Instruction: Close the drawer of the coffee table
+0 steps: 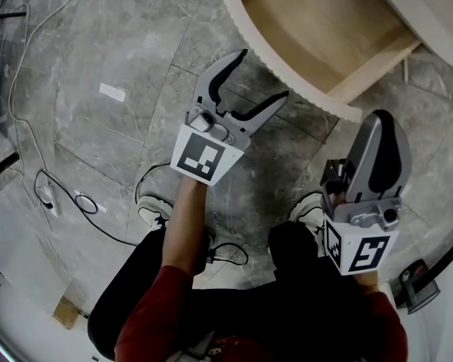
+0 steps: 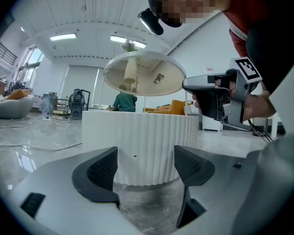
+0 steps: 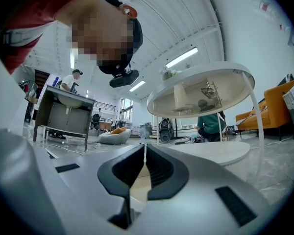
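Nearest you, your right gripper has its jaws pressed together on nothing. Your left gripper is spread wide and empty, facing the ribbed white front of the drawer, which stands pulled out from the coffee table.

Cables and a white strip lie on grey floor tiles
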